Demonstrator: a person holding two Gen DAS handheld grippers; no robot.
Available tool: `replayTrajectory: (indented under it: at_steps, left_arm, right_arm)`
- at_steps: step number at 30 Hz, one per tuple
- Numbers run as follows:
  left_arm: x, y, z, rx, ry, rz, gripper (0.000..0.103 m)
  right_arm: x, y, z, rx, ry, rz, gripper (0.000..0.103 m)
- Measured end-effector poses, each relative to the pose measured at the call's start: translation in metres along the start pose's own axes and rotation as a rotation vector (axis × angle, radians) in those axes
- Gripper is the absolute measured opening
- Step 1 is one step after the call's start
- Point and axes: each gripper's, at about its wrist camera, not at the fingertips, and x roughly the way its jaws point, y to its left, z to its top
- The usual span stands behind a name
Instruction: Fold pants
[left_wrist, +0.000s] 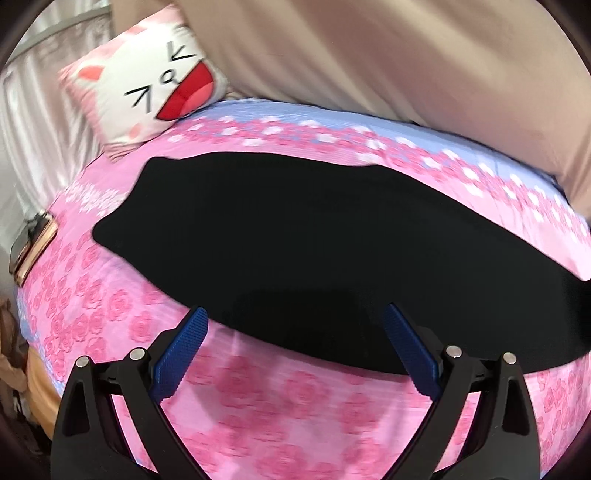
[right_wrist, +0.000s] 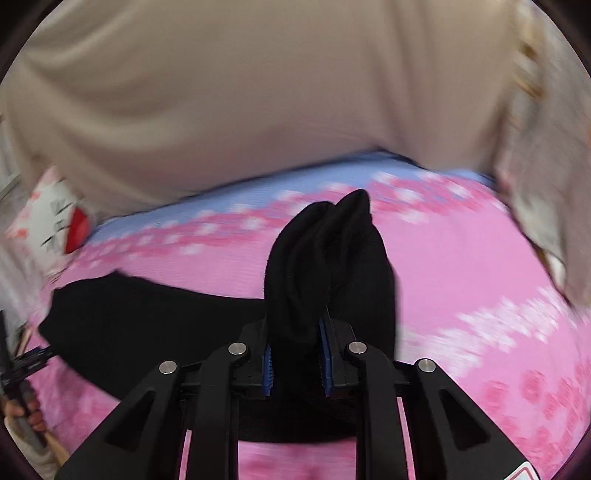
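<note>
Tongs: left spread, right clamped on black cloth.
Left wrist view: your left gripper (left_wrist: 295, 325) hangs apart over the near edge of the pants (left_wrist: 295, 240), whose long axis runs left-right across the bed (left_wrist: 110, 295). Right wrist view: your right gripper (right_wrist: 297, 354) pinches a bunched end of the pants (right_wrist: 325, 266); no containers show.

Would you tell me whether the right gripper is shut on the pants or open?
Shut: the right gripper has bunched black pants pinched between its blue fingers.
</note>
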Motion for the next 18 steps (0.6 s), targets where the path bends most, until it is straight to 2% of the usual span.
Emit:
replayTrajectory:
  at_steps: [3,6,10,11,14,16,18]
  left_arm:
    - [0.001,0.027,0.000,-0.035,-0.006,-0.005,0.094]
    - [0.002,0.054,0.000,-0.059,-0.006,-0.004,0.094]
    - [0.003,0.089,-0.001,-0.087,-0.012,0.023,0.094]
    - [0.004,0.100,-0.001,-0.100,-0.015,0.033,0.094]
    - [0.011,0.131,0.000,-0.145,-0.009,0.035,0.094]
    - [0.015,0.150,0.001,-0.180,0.000,0.031,0.094]
    - [0.018,0.172,0.001,-0.231,0.002,0.016,0.094]
  right_arm:
    - [0.014,0.083,0.016,-0.096,0.005,0.128,0.018]
    - [0.043,0.158,0.020,-0.172,0.051,0.234,0.018]
    - [0.098,0.244,-0.009,-0.283,0.171,0.312,0.019]
    - [0.113,0.259,-0.018,-0.305,0.207,0.316,0.021]
    - [0.159,0.301,-0.063,-0.423,0.325,0.267,0.039]
    - [0.148,0.311,-0.076,-0.460,0.271,0.235,0.050]
    - [0.121,0.309,-0.074,-0.449,0.220,0.258,0.056]
